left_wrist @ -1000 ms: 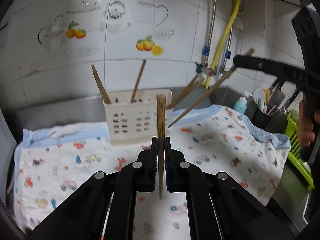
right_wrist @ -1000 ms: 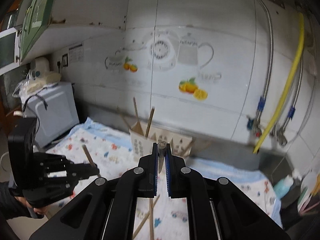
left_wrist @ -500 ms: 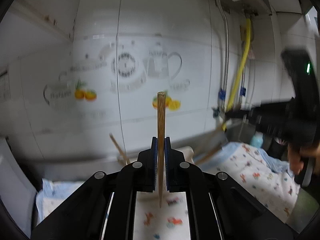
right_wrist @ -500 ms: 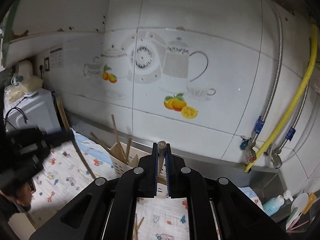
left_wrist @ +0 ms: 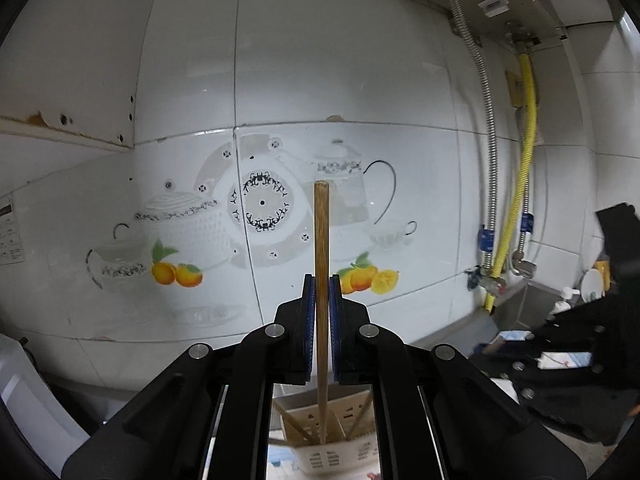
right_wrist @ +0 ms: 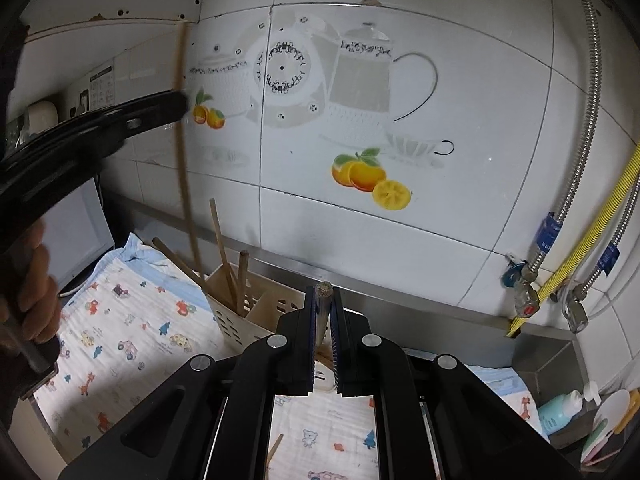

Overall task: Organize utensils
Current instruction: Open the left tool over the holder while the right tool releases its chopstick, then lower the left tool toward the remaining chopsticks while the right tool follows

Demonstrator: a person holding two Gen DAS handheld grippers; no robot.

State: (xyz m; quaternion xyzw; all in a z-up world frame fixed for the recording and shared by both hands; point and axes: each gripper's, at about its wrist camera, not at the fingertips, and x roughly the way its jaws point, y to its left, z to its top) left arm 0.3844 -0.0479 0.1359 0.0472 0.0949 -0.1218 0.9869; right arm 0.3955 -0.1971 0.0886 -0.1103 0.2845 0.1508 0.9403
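My left gripper (left_wrist: 321,280) is shut on a wooden chopstick (left_wrist: 321,232) held upright; its lower end hangs over the cream slotted utensil holder (left_wrist: 332,450), which stands several chopsticks. My right gripper (right_wrist: 323,292) is shut on another chopstick (right_wrist: 323,290), seen end-on between the pads, just right of the holder (right_wrist: 240,316). In the right wrist view the left gripper (right_wrist: 176,102) comes in from the left, and its chopstick (right_wrist: 182,152) is blurred above the holder's left end. In the left wrist view the right gripper's black body (left_wrist: 580,364) shows at the right.
A cloth printed with cartoons (right_wrist: 120,320) covers the counter, with a loose chopstick (right_wrist: 274,452) lying on it. The tiled wall (right_wrist: 440,240) rises just behind the holder. Pipes and a yellow hose (right_wrist: 580,248) hang at the right above a bottle (right_wrist: 560,408). A person's hand (right_wrist: 36,288) grips the left handle.
The left gripper has risen and tipped upward with its chopstick; the holder dropped to the bottom of its view. The right gripper has closed in on the holder with its chopstick.
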